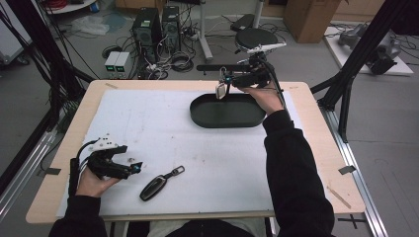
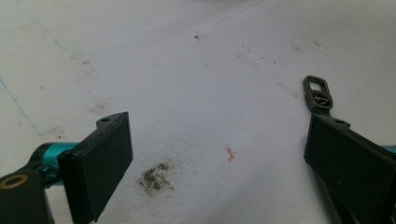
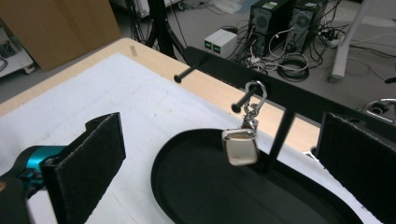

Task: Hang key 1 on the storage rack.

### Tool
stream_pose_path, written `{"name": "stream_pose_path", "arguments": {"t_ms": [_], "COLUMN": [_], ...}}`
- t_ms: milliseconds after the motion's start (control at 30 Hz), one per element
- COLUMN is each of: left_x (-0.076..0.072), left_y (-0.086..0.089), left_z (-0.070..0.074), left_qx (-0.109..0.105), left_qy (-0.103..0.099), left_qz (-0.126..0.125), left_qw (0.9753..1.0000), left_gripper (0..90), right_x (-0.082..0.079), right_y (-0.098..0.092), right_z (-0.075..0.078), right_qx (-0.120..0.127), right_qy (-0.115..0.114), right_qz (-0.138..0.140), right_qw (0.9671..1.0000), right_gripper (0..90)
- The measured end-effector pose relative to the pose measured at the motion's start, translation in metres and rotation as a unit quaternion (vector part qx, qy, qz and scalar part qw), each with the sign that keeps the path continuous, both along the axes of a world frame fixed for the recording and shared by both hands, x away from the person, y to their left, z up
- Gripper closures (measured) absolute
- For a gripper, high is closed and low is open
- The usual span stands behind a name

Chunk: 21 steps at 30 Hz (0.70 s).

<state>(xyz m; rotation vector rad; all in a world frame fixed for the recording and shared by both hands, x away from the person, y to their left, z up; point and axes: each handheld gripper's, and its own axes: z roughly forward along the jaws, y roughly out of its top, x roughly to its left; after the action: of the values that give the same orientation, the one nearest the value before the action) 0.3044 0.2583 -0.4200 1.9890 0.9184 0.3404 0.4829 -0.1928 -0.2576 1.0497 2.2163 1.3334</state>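
While the right tongs [image 3: 219, 172] stand wide open and hold nothing, the silver key fob [image 3: 240, 147] hangs by its ring on a peg [image 3: 243, 100] of the black rack [image 3: 299, 100], just ahead of these tongs and between their two jaws, over the far rim of the black tray [image 3: 196, 196]. So I judge this first piece is hung already and let go. The left tongs [image 2: 215, 163] are wide open too and empty, low over the white mat [image 2: 196, 70] of the worktop [image 1: 316, 148]. The dark car key [image 1: 155, 186] lies flat on the mat just to the right of them, its ring end close beside the right jaw, not yet gripped. What is left, I think, is to pick up this key and bring it to the rack.
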Motion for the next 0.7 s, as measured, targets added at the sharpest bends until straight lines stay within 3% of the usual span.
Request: {"name": "stream_pose_path", "arguments": {"t_ms": [467, 700], "left_x": [0.0, 0.0], "left_y": [0.0, 0.0], "left_z": [-0.001, -0.001], "left_qx": [0.002, 0.004], "left_qy": [0.001, 0.002], "left_qz": [0.001, 0.002], "left_qw": [1.0, 1.0], "left_gripper": [8.3, 8.3], "right_x": [-0.021, -0.03], "right_y": [-0.031, -0.04], "right_z": [-0.027, -0.037], "right_qx": [0.015, 0.004], "right_qy": [0.002, -0.003], "right_qz": [-0.024, -0.03], "right_qw": [0.9996, 0.9995], "right_gripper": [0.8, 0.8]}}
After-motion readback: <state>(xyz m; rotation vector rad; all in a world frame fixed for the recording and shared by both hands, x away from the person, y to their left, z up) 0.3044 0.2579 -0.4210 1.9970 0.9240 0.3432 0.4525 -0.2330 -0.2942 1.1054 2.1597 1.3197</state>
